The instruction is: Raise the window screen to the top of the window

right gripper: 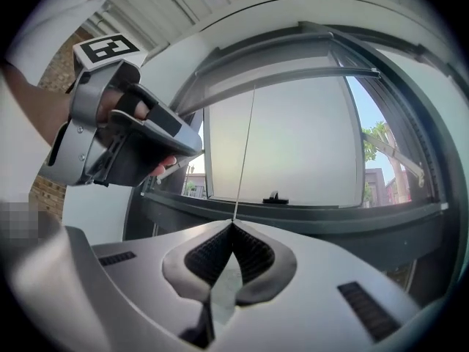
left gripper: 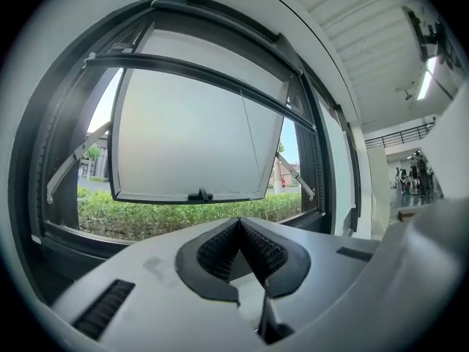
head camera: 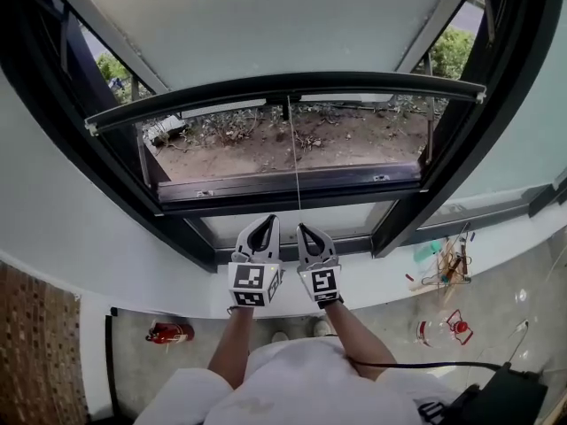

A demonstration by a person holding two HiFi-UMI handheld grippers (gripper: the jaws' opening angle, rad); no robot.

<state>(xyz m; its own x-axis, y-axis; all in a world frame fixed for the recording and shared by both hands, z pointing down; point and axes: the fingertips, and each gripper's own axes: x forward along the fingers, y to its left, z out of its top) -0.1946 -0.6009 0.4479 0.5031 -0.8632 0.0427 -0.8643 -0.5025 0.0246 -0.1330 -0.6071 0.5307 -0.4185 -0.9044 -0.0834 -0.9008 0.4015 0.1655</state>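
Observation:
The window screen's dark bottom bar (head camera: pixel 283 88) spans the window frame, well above the sill. A thin pull cord (head camera: pixel 295 166) runs from the bar's middle down to my right gripper (head camera: pixel 301 228), which is shut on the cord's lower end. In the right gripper view the cord (right gripper: pixel 248 145) rises taut from the closed jaw tips (right gripper: pixel 233 223) to the bar (right gripper: pixel 293 79). My left gripper (head camera: pixel 272 220) is just to the left of the right one, shut and holding nothing. Its closed jaws (left gripper: pixel 239 221) point at the window, with the bar (left gripper: pixel 198 75) and cord (left gripper: pixel 250 138) in front of them.
The glass sash (left gripper: pixel 190 134) is swung outward, with a handle (left gripper: pixel 199 195) on its lower edge. Outside are bare soil and plants (head camera: pixel 283 140). On the floor below lie a red object (head camera: pixel 168 332), a clutter of tools (head camera: pixel 443 268) and a black box (head camera: pixel 505 398).

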